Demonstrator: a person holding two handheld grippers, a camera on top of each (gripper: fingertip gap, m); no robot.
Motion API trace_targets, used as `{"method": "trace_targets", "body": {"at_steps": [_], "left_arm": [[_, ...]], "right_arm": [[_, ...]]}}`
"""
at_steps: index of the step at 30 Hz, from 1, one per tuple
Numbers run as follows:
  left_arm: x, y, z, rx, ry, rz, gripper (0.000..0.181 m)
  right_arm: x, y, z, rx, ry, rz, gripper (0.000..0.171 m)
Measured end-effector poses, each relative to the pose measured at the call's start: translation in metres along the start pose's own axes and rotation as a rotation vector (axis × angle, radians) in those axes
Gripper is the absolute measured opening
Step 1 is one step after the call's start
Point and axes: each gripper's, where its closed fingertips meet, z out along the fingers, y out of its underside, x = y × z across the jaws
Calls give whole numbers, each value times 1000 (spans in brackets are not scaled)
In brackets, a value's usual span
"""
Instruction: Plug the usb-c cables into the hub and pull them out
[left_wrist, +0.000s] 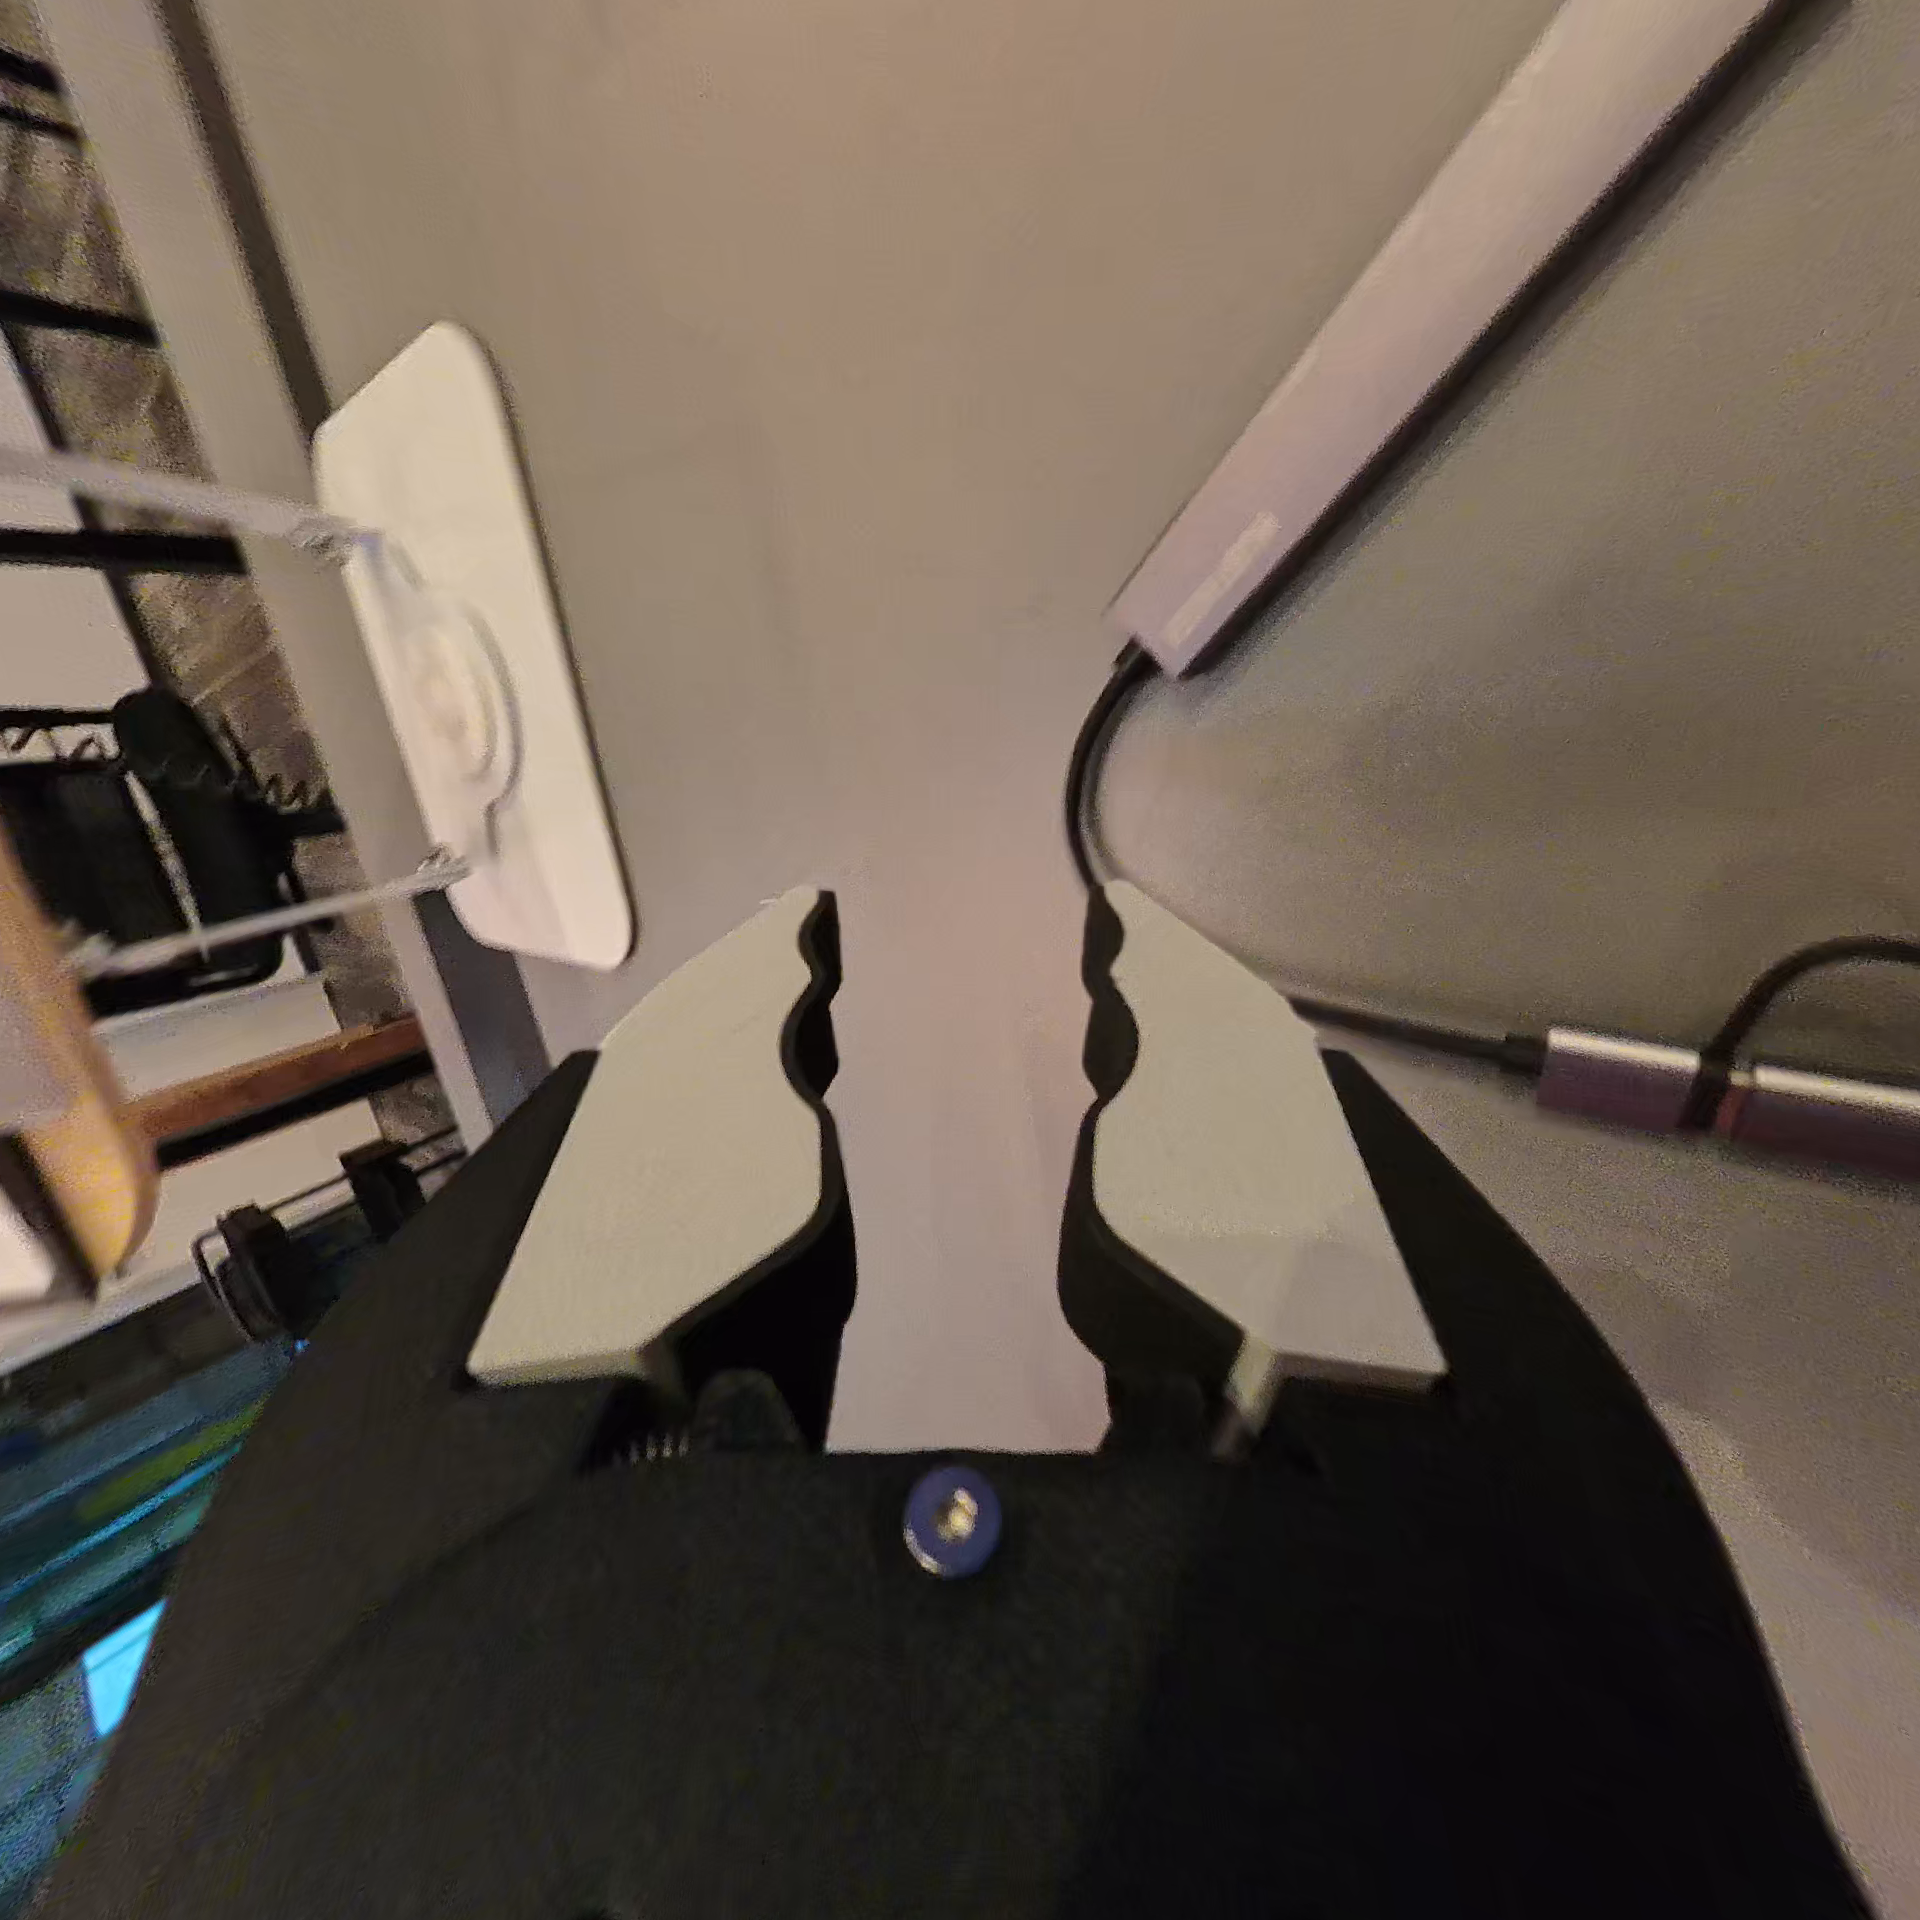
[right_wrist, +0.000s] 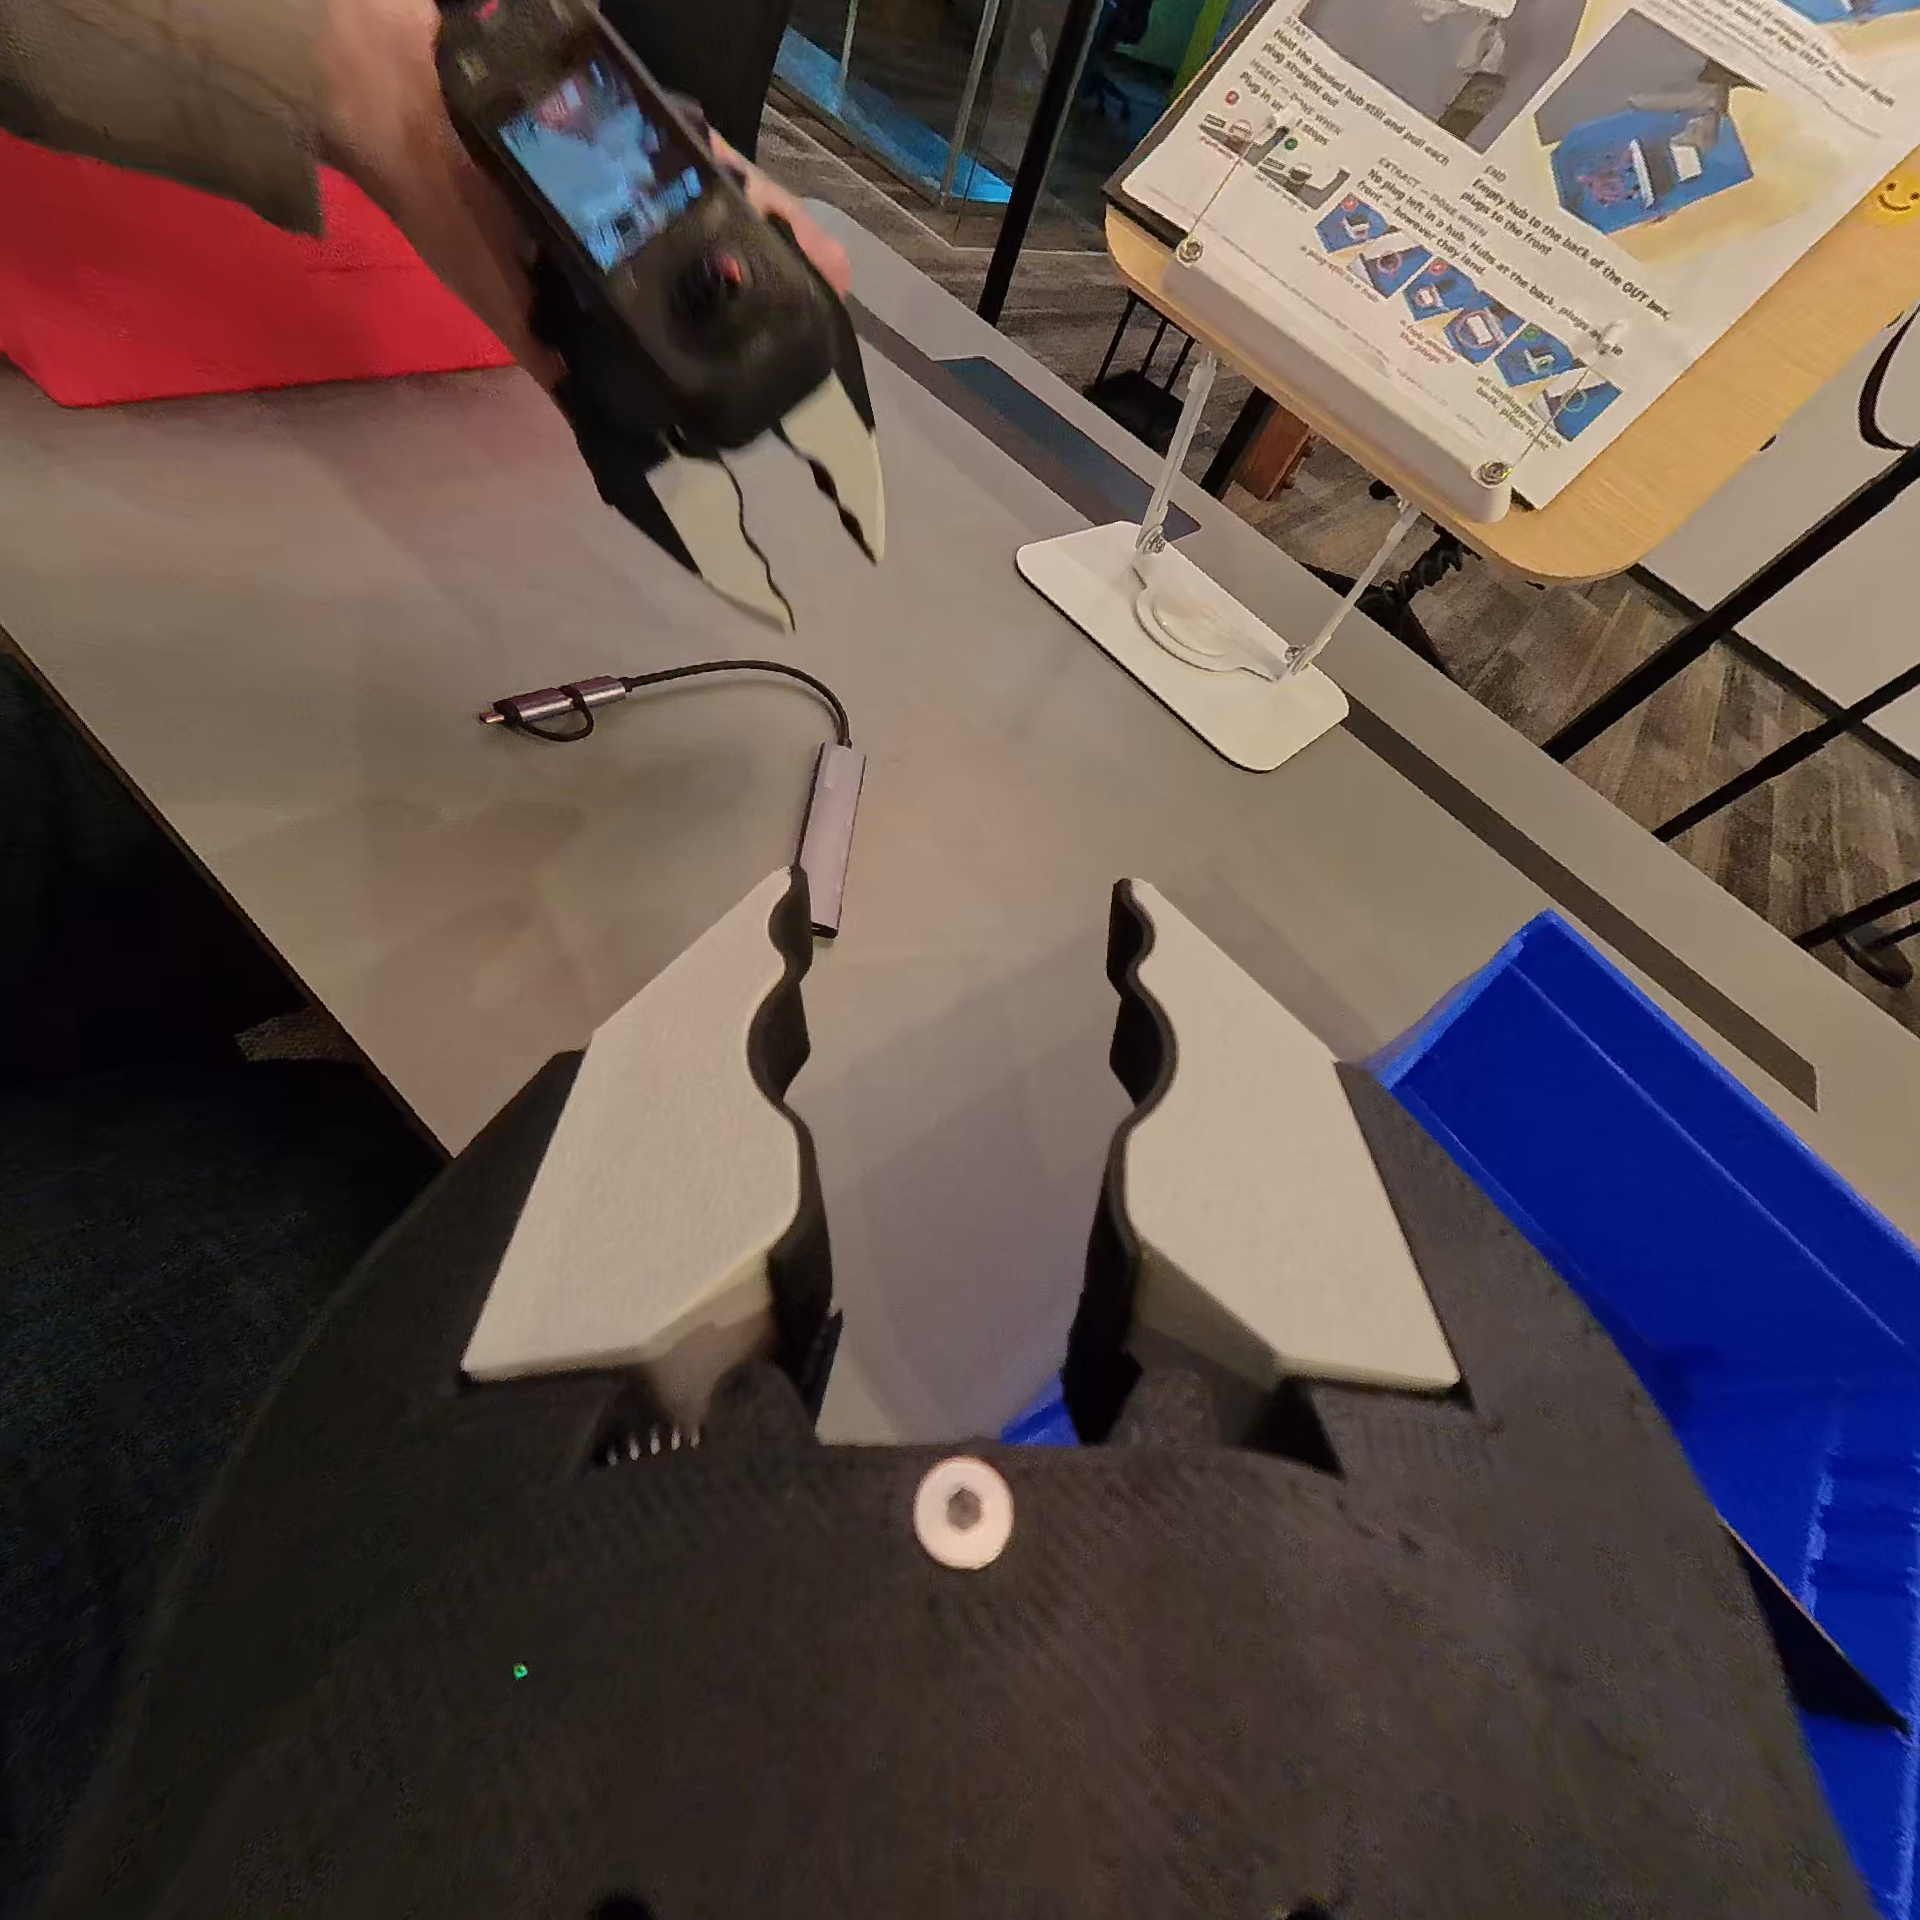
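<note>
A slim grey hub (right_wrist: 831, 831) lies on the grey table (right_wrist: 416, 540), with a short black cable (right_wrist: 769, 675) curving to a grey two-headed plug (right_wrist: 551, 707). In the left wrist view the hub (left_wrist: 1403, 353) runs up the right side, its cable (left_wrist: 1081, 769) beside my right fingertip, and the plug (left_wrist: 1704, 1081) lies at right. My left gripper (left_wrist: 956, 914) is open and empty above the table; it also shows in the right wrist view (right_wrist: 831, 582). My right gripper (right_wrist: 956, 904) is open and empty, just near of the hub's end.
A white stand (right_wrist: 1184, 644) holds an instruction sheet on a wooden board (right_wrist: 1507, 260) at the table's far edge; its base also shows in the left wrist view (left_wrist: 478, 665). A blue bin (right_wrist: 1662, 1195) sits at right. A red cloth (right_wrist: 187, 301) lies far left. Spacing between my two grippers at the tips: around 25 cm. The slim grey hub (right_wrist: 831, 831) lies some 9 cm from my left tips, 20 cm from my right tips. The left camera catches it too, in the left wrist view (left_wrist: 1380, 336).
</note>
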Motion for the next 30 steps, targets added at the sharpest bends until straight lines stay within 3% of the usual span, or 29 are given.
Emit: {"method": "trace_targets", "body": {"at_steps": [4, 9, 13, 17, 23, 30], "left_arm": [[-28, 34, -54, -9, -144, -110, 43], [-37, 120, -136, -120, -278, -263, 37], [-8, 210, -193, -309, -269, -404, 28], [33, 271, -220, -398, -231, -570, 27], [99, 286, -210, -350, -96, -754, 33], [83, 267, -190, -244, -178, -810, 27]], "right_arm": [[-2, 0, 1, 3, -8, 1, 56], [-10, -2, 10, 0, -35, -10, 55], [-19, -9, 18, 10, -60, -21, 55], [-30, -16, 25, 14, -85, -31, 55], [-41, -21, 28, 6, -107, -45, 55], [-45, -20, 28, -2, -121, -47, 54]]}}
